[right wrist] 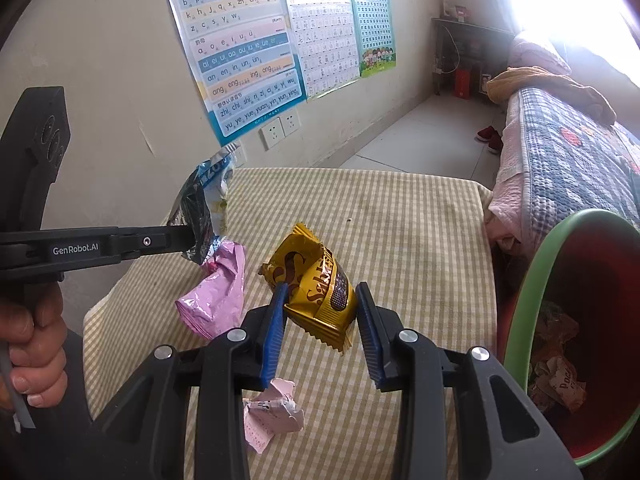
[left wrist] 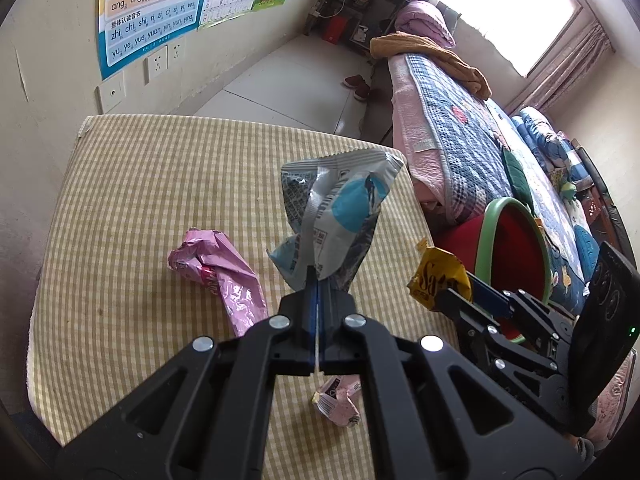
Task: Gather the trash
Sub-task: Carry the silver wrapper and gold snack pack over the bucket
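Note:
My left gripper (left wrist: 316, 286) is shut on a blue-and-silver wrapper (left wrist: 336, 216) and holds it above the checked table (left wrist: 140, 200). It also shows in the right wrist view (right wrist: 190, 238) with the wrapper (right wrist: 204, 204). My right gripper (right wrist: 322, 300) is open around a yellow snack packet (right wrist: 316, 284), which touches the left finger (right wrist: 276, 320). From the left wrist view the packet (left wrist: 438, 278) is at the table's right edge. A pink bag (left wrist: 224, 276) (right wrist: 220, 296) and a small pink crumpled wrapper (left wrist: 338, 400) (right wrist: 272, 412) lie on the table.
A red bin with a green rim (right wrist: 532, 280) (left wrist: 492, 236) stands right of the table with crumpled paper inside. A bed with a quilt (left wrist: 460, 128) is behind it. The wall with posters (right wrist: 240, 52) runs along the table's left side.

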`<state>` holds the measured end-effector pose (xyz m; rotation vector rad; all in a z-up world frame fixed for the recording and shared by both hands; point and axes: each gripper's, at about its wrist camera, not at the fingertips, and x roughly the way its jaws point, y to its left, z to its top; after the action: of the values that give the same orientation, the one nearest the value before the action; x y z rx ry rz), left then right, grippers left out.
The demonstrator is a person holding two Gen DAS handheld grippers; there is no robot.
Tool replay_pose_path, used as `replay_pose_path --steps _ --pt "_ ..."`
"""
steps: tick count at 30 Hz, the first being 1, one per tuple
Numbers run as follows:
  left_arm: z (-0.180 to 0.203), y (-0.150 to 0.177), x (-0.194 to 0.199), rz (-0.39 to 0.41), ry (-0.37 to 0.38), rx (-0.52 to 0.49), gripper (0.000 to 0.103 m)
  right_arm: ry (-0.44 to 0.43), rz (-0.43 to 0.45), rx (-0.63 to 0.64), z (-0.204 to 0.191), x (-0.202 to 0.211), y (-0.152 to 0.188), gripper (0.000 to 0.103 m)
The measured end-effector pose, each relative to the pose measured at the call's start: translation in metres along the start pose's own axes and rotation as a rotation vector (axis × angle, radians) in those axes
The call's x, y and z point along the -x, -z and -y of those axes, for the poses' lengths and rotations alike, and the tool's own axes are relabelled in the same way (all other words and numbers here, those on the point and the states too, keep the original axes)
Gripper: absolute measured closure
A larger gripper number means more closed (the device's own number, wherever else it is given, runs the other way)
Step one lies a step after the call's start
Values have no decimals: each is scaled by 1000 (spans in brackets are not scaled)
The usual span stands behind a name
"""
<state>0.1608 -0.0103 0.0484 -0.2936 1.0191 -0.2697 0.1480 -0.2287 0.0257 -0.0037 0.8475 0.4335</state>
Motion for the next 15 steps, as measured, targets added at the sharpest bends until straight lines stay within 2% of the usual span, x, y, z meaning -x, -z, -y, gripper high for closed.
replay_pose_path --steps 15 --pt "66 17 8 4 32 -96 103 60 71 -78 46 57 20 69"
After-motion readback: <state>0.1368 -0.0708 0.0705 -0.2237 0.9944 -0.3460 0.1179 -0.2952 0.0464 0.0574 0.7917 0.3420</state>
